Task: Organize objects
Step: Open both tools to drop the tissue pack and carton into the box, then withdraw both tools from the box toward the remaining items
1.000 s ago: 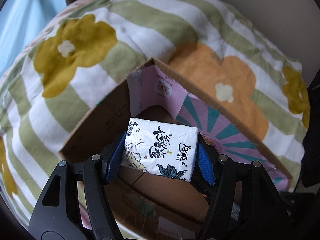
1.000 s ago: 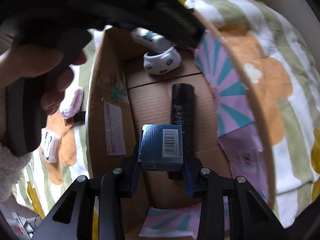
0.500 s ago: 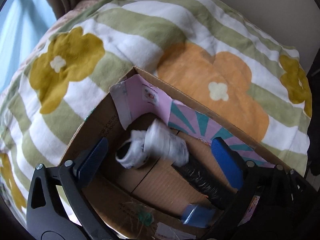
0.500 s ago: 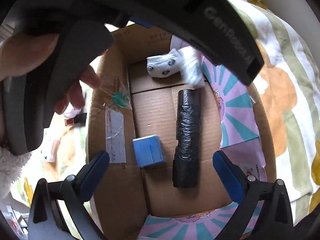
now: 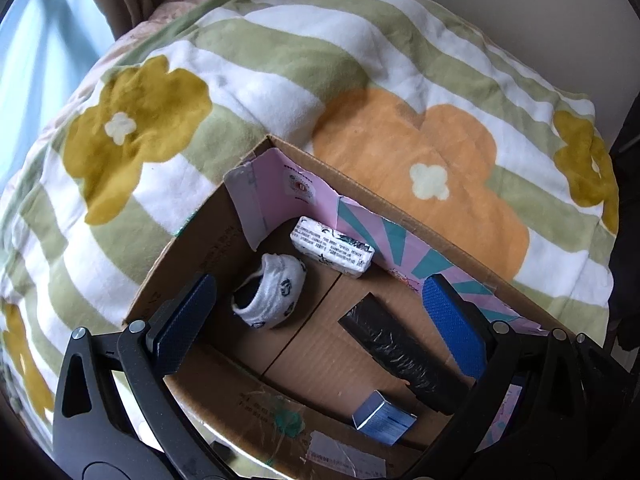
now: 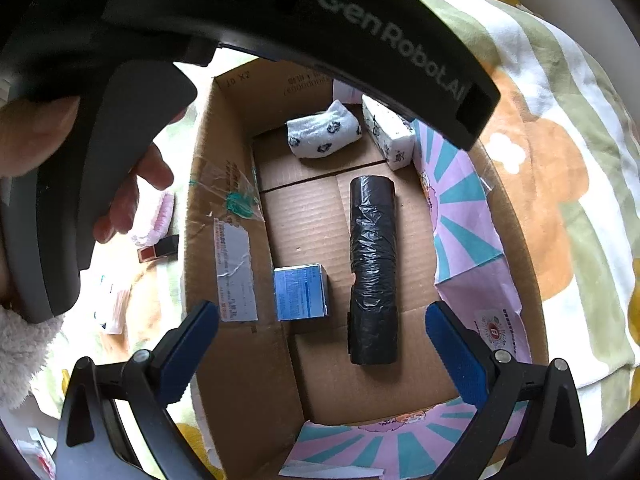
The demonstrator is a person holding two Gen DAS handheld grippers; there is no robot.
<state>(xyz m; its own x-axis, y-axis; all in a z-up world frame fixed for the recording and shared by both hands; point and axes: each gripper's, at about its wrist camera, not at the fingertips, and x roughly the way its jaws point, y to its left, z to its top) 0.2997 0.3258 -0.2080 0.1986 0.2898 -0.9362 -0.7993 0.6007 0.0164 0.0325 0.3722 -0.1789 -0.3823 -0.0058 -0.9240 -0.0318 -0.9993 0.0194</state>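
Note:
An open cardboard box (image 5: 192, 256) (image 6: 204, 264) sits on a flowered blanket. On its floor lie a white tissue pack (image 5: 333, 252) (image 6: 390, 136) in the far corner, a white patterned sock (image 5: 272, 294) (image 6: 322, 136), a black roll of bags (image 5: 400, 354) (image 6: 373, 268) and a small blue box (image 5: 384, 422) (image 6: 301, 292). My left gripper (image 5: 320, 324) hangs open above the box with nothing between its blue pads. My right gripper (image 6: 322, 356) is also open and empty over the box's near end. The left gripper's black body (image 6: 280, 28) fills the top of the right wrist view.
The blanket (image 5: 280, 80) with orange and mustard flowers lies all around the box. Left of the box on the blanket lie a pink fluffy item (image 6: 158, 220), a small dark and red object (image 6: 158, 250) and a white packet (image 6: 114, 308). A hand (image 6: 132, 184) holds the left gripper.
Both grippers opened wide. The tissue pack dropped from the left gripper into the far corner of the box; the blue box dropped from the right gripper onto the floor beside the black roll.

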